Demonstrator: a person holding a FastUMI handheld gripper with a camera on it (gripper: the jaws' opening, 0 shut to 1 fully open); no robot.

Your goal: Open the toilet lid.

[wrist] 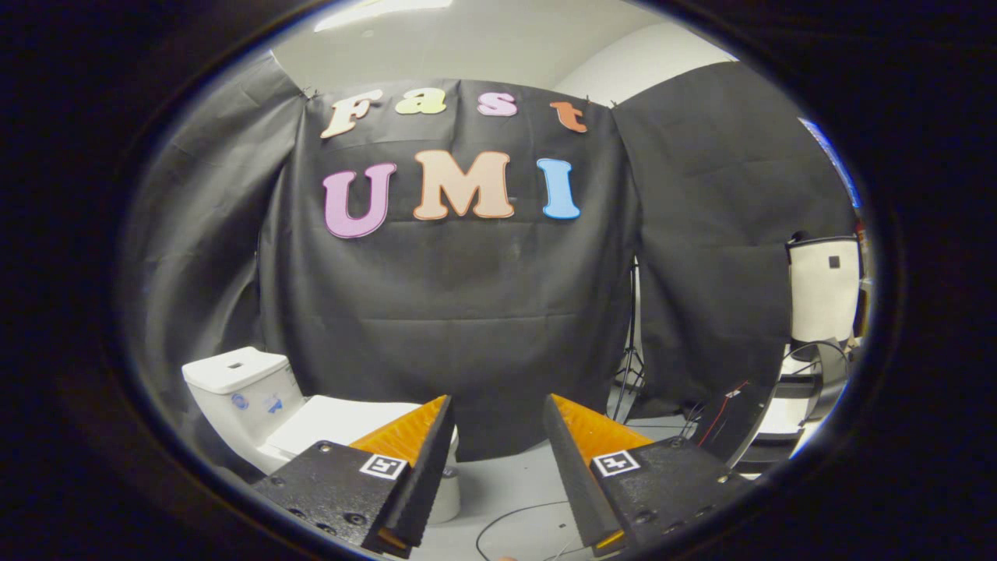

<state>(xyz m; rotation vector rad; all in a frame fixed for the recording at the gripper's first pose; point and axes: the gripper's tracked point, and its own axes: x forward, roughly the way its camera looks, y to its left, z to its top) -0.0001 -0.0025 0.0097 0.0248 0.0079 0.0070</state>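
The toilet stands low against the black cloth wall, off to the left of my gripper and partly behind its left finger. It is white, glossy ceramic: a boxy tank with rounded corners, a flat tank cover with a small button set into the top, and two small bluish stickers on the tank's side. The toilet lid lies down flat, a smooth white slab running forward from the tank; its near end passes behind my left finger. Below it a bit of the rounded white bowl shows beside that finger.

I hold the gripper level, well above the floor, aimed at the cloth wall and not at the toilet. The fingers stand wide apart with nothing between them; each is a wedge with a ribbed inner pad, mounted on a rough, grainy block carrying a small square marker.

The floor is pale and smooth, with a thin dark cable looping across it. The cloth hangs in soft creases. To the right a light stand's legs show in a gap in the cloth.
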